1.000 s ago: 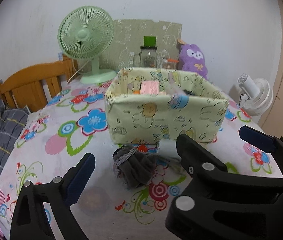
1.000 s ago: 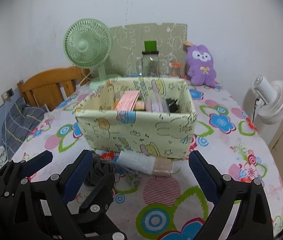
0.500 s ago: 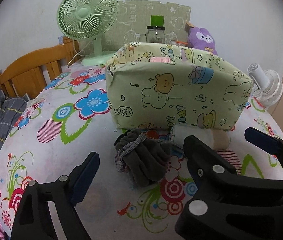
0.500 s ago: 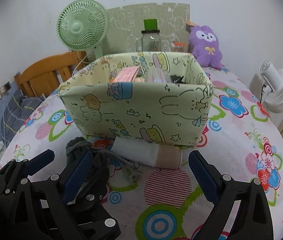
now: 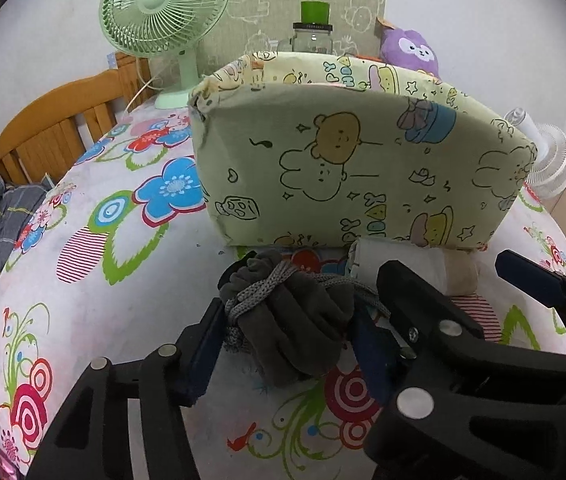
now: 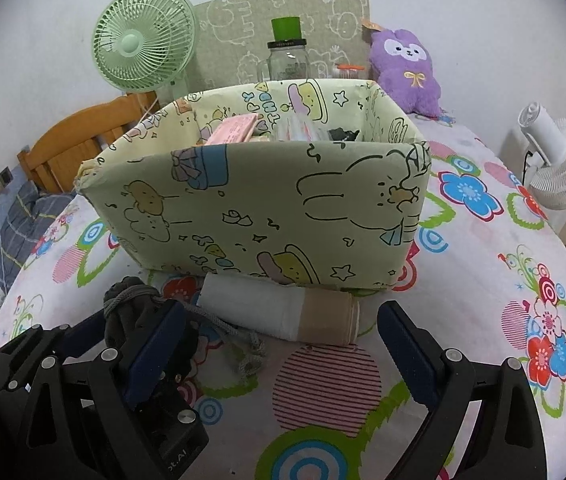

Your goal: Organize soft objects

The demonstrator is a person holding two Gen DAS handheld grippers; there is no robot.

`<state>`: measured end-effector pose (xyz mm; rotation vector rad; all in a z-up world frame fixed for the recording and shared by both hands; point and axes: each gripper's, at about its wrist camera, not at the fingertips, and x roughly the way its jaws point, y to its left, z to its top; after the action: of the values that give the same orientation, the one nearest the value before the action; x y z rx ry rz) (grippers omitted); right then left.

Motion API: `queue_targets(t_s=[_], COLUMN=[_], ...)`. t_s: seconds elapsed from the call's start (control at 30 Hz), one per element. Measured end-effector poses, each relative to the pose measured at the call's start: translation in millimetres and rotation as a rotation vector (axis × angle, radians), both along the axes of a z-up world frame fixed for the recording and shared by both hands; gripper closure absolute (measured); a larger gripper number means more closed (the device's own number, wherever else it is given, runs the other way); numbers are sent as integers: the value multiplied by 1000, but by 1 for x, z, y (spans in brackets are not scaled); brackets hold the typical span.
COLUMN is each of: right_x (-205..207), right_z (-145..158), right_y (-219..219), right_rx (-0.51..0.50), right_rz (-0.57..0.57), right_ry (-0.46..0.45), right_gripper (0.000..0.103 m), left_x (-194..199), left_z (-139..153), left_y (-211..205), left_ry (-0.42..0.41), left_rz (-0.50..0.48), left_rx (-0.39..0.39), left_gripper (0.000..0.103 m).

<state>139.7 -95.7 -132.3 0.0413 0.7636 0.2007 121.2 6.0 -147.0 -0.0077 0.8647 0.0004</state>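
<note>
A right gripper (image 6: 279,344) with fingers spread wide faces a white roll (image 6: 279,312) lying against a cartoon-print fabric box (image 6: 267,208) on a floral tablecloth (image 6: 523,264).

I am working in a home, most likely a bedroom. A flower-print sheet (image 6: 483,248) covers the surface, with a wooden headboard (image 5: 55,132) at its left edge. Along the far edge, against a plain white wall, stand a green desk fan (image 6: 143,40), a glass jar (image 6: 287,60) and a purple plush toy (image 6: 405,70). A cartoon-print fabric storage box (image 6: 267,216) sits mid-surface.
</note>
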Motion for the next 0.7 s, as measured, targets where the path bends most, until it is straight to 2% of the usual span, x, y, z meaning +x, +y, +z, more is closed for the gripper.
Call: queue_targets(t_s=[0.27,0.43,0.7], right_x=[12,21,16], right_z=[-5,-11,-10], right_y=[2,3,7], right_rx=[-8,6,16], right_rz=[0,16,51], right_ry=[25,76,62], right_gripper=[5,6,21], left_x=[4,6,5], left_z=[0,0,-1], left_y=[-5,-5,-6], left_ry=[5,8,0], left_rz=[-17,-25,-28], left_rx=[15,12,29], left_gripper=[44,44,44])
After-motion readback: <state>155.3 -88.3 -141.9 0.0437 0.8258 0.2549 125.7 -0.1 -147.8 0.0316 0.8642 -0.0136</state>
